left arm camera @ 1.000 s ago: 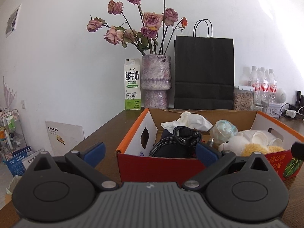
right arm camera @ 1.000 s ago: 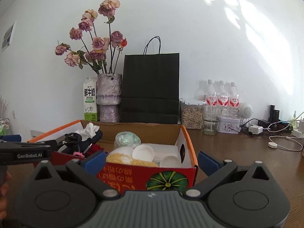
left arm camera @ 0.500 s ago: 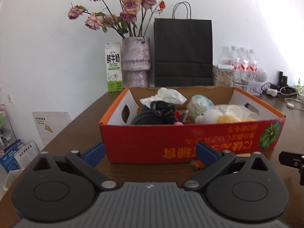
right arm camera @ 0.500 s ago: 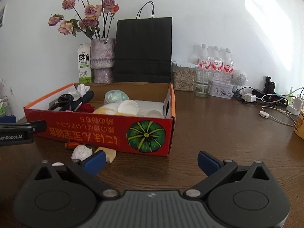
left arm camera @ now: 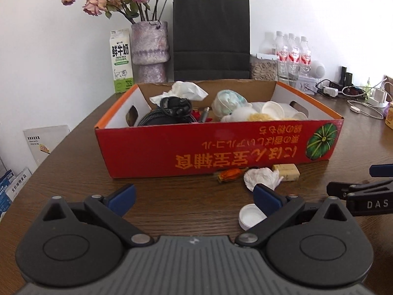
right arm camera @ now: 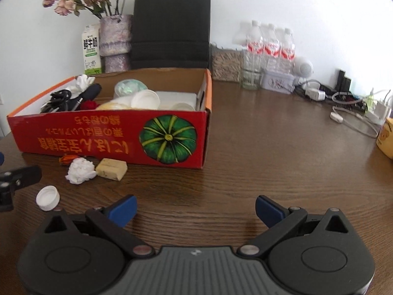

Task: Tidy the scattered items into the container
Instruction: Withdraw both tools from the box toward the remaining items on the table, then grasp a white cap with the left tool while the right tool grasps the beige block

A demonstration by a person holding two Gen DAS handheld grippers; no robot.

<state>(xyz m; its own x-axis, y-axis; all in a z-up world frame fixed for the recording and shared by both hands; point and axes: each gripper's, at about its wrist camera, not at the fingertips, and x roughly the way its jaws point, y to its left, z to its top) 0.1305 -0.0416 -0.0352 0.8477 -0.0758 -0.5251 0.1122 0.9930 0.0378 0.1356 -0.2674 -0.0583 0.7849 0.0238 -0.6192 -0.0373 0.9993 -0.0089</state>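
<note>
lying just beside the left fingers (left arm camera: 266, 199), seemingly untouched: white cap (left arm camera: 250, 216)

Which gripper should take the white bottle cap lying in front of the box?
Left. The white bottle cap lies just beside the left gripper's right fingertip, jaws open. In the right wrist view, the cap sits far off to the side of the right gripper.
</note>
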